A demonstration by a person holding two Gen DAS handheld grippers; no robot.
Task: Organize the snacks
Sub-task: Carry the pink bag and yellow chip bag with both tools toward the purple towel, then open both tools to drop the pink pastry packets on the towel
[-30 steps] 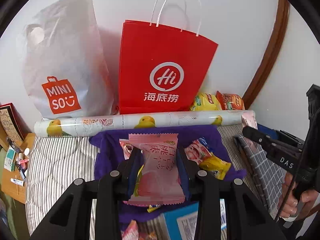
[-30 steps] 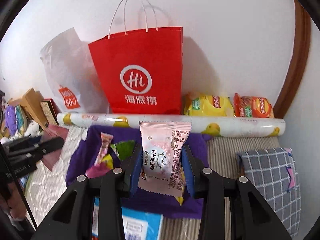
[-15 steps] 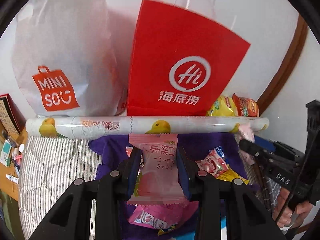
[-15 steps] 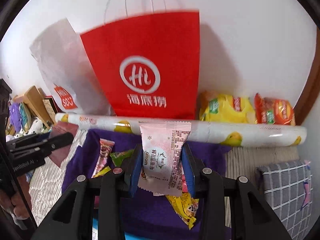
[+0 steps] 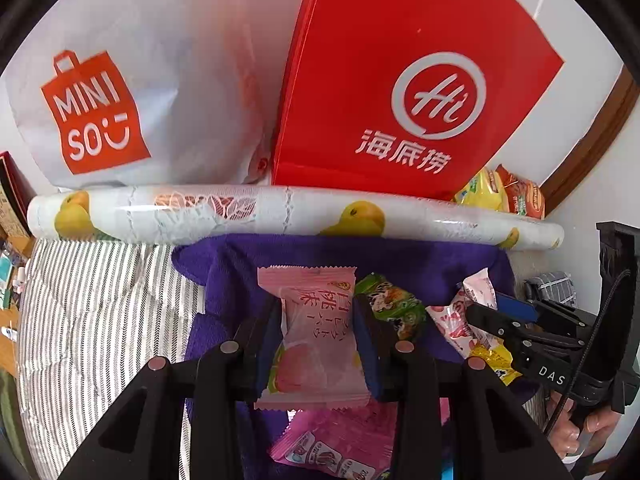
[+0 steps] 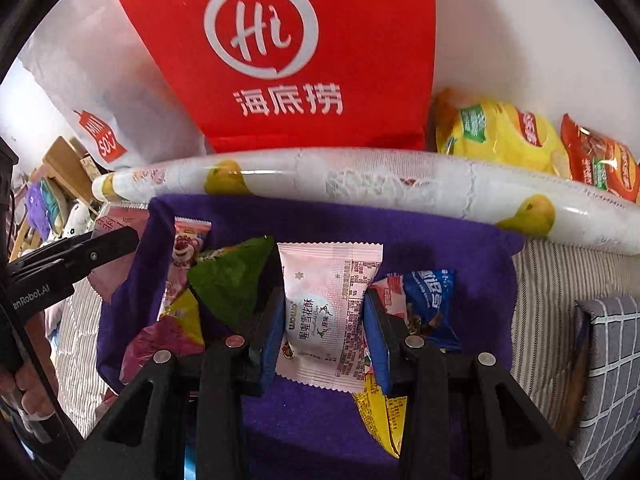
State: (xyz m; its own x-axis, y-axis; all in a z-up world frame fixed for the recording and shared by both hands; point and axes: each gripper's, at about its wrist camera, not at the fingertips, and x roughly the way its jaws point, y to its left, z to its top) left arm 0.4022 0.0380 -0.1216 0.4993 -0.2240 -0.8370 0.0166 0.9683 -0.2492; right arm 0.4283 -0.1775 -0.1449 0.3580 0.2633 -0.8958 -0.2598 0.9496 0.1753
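Note:
My left gripper [image 5: 316, 320] is shut on a pink peach snack packet [image 5: 312, 336], held above the purple cloth [image 5: 240, 272]. My right gripper [image 6: 324, 312] is shut on a pale pink snowflake-crisp packet [image 6: 328, 312], also above the purple cloth [image 6: 440, 248]. Several loose snack packets lie on the cloth: a green one [image 6: 228, 276], a blue one [image 6: 432, 300], a yellow one [image 6: 380, 416]. The right gripper also shows at the right edge of the left wrist view [image 5: 484, 312]; the left gripper shows at the left edge of the right wrist view [image 6: 112, 240].
A red Hi paper bag [image 5: 400, 80] and a white Miniso bag [image 5: 140, 80] stand against the wall behind a duck-print roll [image 5: 280, 212]. Yellow and orange chip bags [image 6: 500, 132] lie at the back right. A grey checked cushion [image 6: 608, 360] lies right on striped bedding [image 5: 100, 300].
Both grippers have moved forward and lower toward the bags and the roll, each still holding its packet. The bags now fill the upper views.

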